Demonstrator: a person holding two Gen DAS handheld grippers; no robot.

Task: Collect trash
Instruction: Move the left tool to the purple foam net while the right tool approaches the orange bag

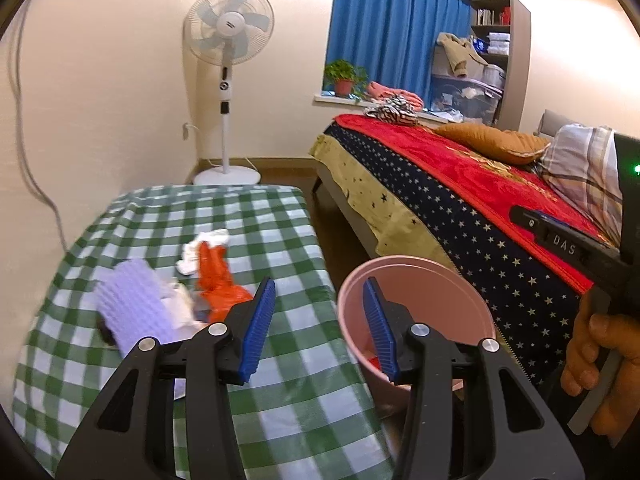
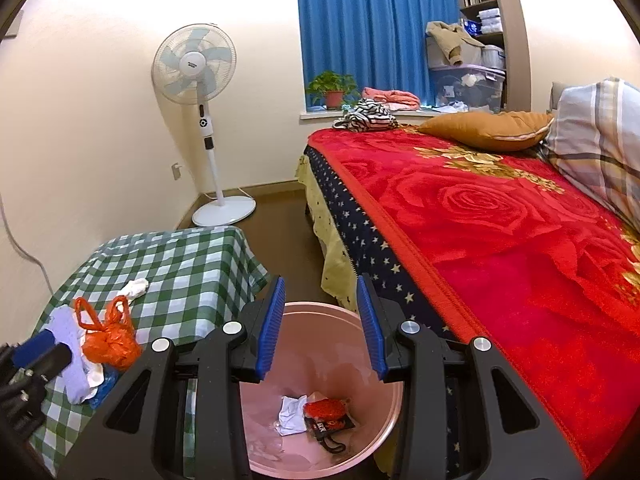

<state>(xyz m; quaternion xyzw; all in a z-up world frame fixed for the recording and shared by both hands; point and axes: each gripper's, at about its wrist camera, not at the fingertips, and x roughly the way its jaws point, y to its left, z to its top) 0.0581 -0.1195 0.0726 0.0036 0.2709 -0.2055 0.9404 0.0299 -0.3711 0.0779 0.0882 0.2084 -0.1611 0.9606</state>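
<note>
left gripper (image 1: 322,328): blue-padded jaws abt half open, nothing between them, touching nothing. it hangs over the near right part of the checked table (image 1: 280,216), w/ its right pad in front of the pink bin (image 1: 352,280).

right gripper (image 2: 322,326): jaws part open, empty, no pad pressing on anything. it sits right above the pink bin (image 2: 394,400), looking down into it. a hand (image 1: 596,364) grips its black handle at the right edge of the left view.

trash in the bin: a crumpled white paper (image 2: 291,414), a red crinkly wrapper (image 2: 326,408) just beside it, and a dark packet (image 2: 330,428) under the wrapper; print too small to read.

trash on the table, in a loose cluster at the near left: a knotted orange plastic bag (image 2: 108,344), handles up; a pale lilac cloth or paper (image 1: 132,300) touching it on the left; white scraps underneath; a bit of blue (image 2: 102,388) at the near edge. a white crumpled tissue (image 2: 136,288) lies a little farther back, apart from the bag.

surface: green-and-white gingham cloth over a small table, left side of the room. the bin stands on the floor between table and bed (image 2: 500,220), close to both.

room: brown floor, cream walls. bed on the right w/ red rose blanket, starred navy sheet, orange cushion (image 2: 484,128), plaid pillow (image 2: 592,144). white standing fan (image 2: 196,68) in the far left corner. blue curtain (image 2: 372,28) over the far window, potted plant (image 2: 332,88) and folded clothes on the sill. shelves w/ boxes at far right.
</note>
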